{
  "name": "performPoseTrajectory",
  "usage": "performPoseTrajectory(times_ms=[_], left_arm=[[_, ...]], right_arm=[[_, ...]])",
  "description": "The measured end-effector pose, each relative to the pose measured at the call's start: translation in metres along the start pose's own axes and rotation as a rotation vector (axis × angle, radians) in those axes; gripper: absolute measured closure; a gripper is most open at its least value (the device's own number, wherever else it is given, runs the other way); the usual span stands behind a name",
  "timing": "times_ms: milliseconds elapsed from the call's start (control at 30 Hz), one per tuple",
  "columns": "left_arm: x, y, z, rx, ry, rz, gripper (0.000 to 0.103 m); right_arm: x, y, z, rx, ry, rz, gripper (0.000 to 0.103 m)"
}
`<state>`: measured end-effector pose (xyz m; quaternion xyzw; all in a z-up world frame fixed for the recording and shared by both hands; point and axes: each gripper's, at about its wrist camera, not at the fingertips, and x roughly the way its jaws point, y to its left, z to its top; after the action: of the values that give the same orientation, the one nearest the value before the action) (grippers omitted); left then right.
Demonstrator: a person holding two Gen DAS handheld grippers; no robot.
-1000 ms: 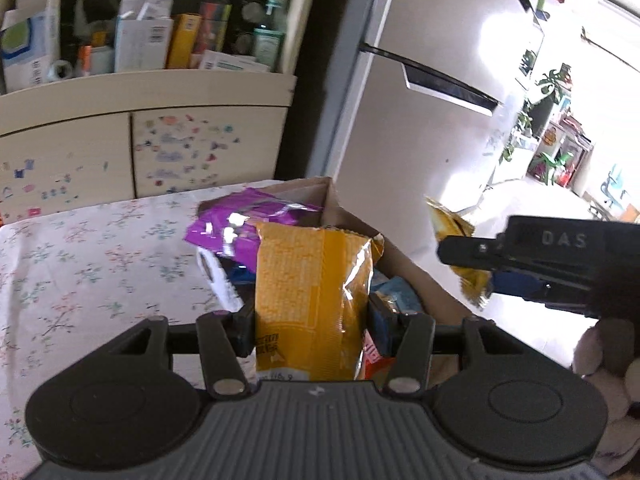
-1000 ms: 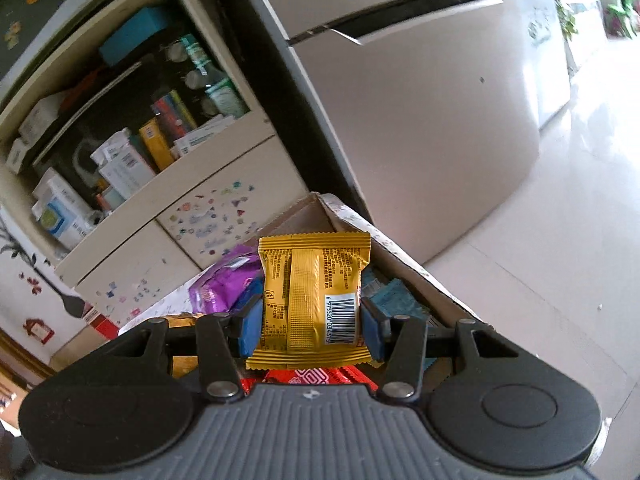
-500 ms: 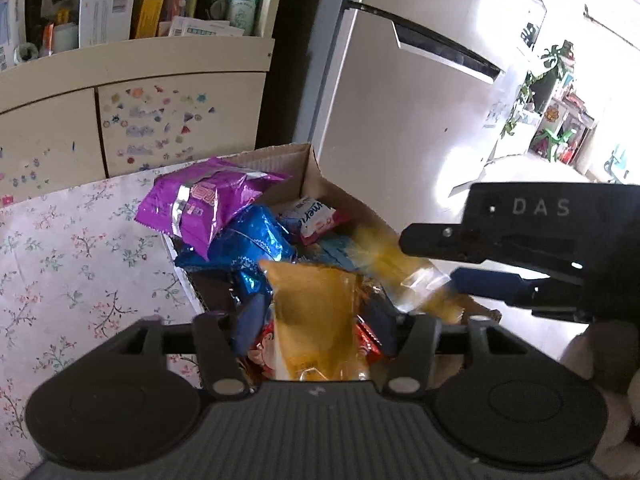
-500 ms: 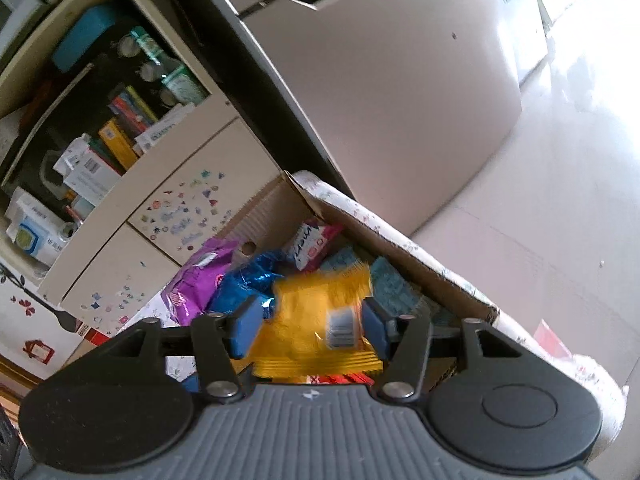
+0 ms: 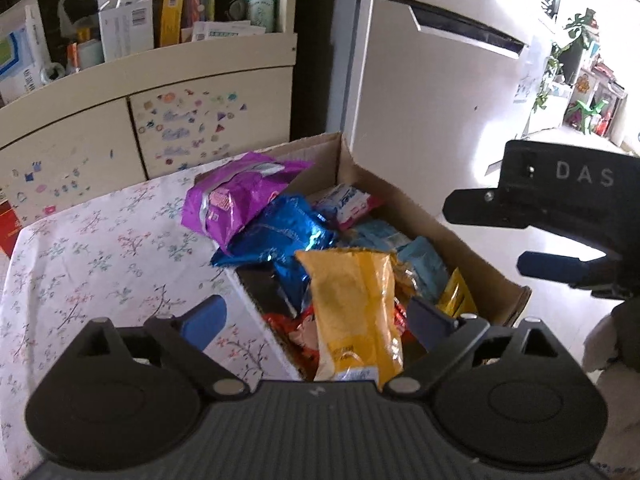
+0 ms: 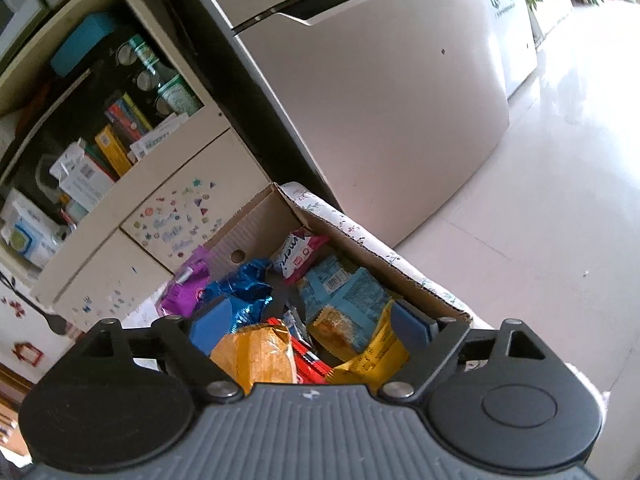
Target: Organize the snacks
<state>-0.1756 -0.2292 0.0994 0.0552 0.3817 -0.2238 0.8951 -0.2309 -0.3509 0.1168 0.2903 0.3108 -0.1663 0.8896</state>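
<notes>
With both claws just spread wide, the orange snack bag lies free between the left claw pads.

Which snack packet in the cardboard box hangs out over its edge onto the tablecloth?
The purple packet, at the box's far left corner; the others lie inside.

a second earlier the left gripper clamped a large yellow snack bag and the right gripper a small yellow packet. both sets of jaws had just been opening and stood wide, pads clear. both snacks had dropped into the cardboard box and lay on the pile there.
</notes>
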Motion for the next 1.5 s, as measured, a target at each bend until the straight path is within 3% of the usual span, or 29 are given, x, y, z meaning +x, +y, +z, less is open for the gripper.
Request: performPoseTrajectory(times_ms=[367, 800, 1333, 1500], left_arm=[[-0.008, 0.011, -0.007, -0.017, 0.055, 0.053, 0.006], [-0.012, 0.016, -0.003, -0.019, 0.083, 0.139, 0.003], [-0.013, 0.025, 0.009, -0.021, 0.047, 0.206, 0.001], [-0.009, 0.021, 0.011, 0.012, 0.071, 0.240, 0.001]], right_arm=[[-0.007, 0.004, -0.007, -0.125, 0.020, -0.111, 0.003], [-0.005, 0.008, -0.023, -0.263, 0.059, -0.238, 0.000], [-0.002, 0.012, -0.027, -0.323, 0.059, -0.324, 0.000], [-0.001, 0.014, -0.026, -0.333, 0.064, -0.319, 0.000]])
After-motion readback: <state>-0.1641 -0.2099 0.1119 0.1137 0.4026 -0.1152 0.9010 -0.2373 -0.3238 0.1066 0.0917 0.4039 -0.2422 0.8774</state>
